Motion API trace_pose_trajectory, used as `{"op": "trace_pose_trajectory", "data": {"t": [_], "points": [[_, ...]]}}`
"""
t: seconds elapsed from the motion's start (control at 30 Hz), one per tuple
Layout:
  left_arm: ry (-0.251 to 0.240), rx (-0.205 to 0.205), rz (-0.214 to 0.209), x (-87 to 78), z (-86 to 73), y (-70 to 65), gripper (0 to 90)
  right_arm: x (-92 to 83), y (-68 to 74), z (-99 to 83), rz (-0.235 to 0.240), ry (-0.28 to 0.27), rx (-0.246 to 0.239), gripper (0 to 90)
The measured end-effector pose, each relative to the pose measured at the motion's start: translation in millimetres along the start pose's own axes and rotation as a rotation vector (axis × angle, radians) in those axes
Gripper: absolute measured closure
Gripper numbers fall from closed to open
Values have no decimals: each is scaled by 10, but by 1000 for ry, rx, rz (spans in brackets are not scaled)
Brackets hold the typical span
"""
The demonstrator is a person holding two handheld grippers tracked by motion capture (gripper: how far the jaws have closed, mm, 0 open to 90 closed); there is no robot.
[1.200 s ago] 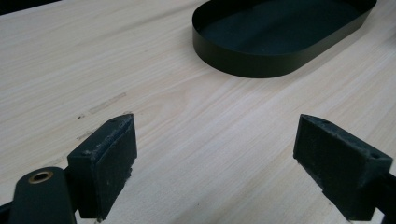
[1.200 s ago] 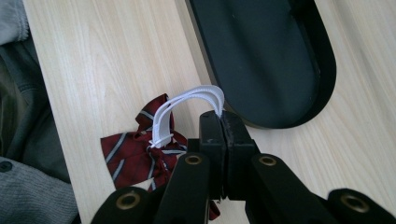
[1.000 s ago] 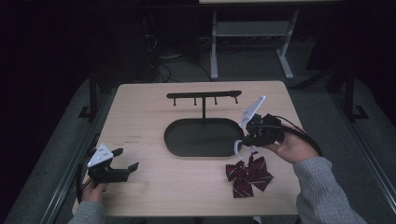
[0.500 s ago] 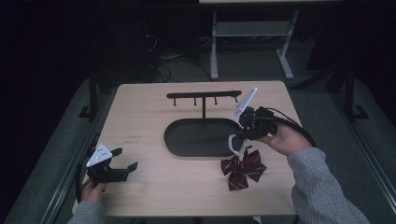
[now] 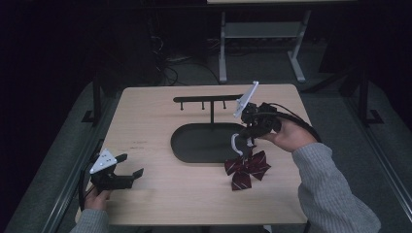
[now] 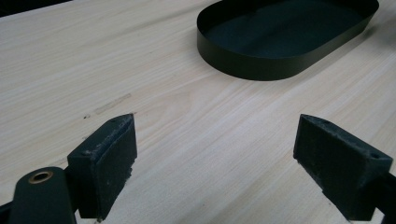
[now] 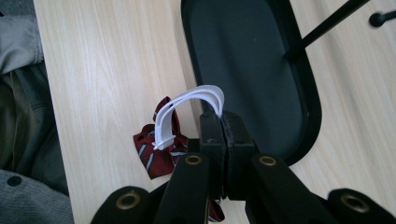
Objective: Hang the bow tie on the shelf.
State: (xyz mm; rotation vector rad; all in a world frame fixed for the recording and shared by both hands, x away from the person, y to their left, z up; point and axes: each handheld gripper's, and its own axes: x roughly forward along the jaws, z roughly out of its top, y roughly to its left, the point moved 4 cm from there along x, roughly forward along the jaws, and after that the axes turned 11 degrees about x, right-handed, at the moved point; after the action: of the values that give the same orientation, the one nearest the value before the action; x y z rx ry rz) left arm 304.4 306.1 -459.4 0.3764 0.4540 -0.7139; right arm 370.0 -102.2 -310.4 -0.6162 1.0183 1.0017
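From above, my right gripper (image 5: 246,134) pinches the white loop (image 5: 236,143) of the dark red bow tie (image 5: 246,168), which hangs at the black tray's (image 5: 194,145) right end. My left gripper (image 6: 215,163) is open over bare table (image 6: 187,107). The right gripper's view shows its jaws clamped on that loop.

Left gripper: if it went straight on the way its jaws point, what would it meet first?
Probably the black oval tray. The left gripper has open jaws over bare table, and the tray's wall lies ahead; height is uncertain.
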Motion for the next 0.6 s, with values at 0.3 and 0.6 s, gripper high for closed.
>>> {"op": "trace_pose_trajectory", "data": {"t": [0.3, 0.6], "points": [[-1, -1, -1, 4, -1, -1, 129, 7, -76, 99, 6, 1, -2, 883], [3, -7, 1, 2, -5, 4, 129, 22, -136, 187, 16, 6, -10, 883]]}}
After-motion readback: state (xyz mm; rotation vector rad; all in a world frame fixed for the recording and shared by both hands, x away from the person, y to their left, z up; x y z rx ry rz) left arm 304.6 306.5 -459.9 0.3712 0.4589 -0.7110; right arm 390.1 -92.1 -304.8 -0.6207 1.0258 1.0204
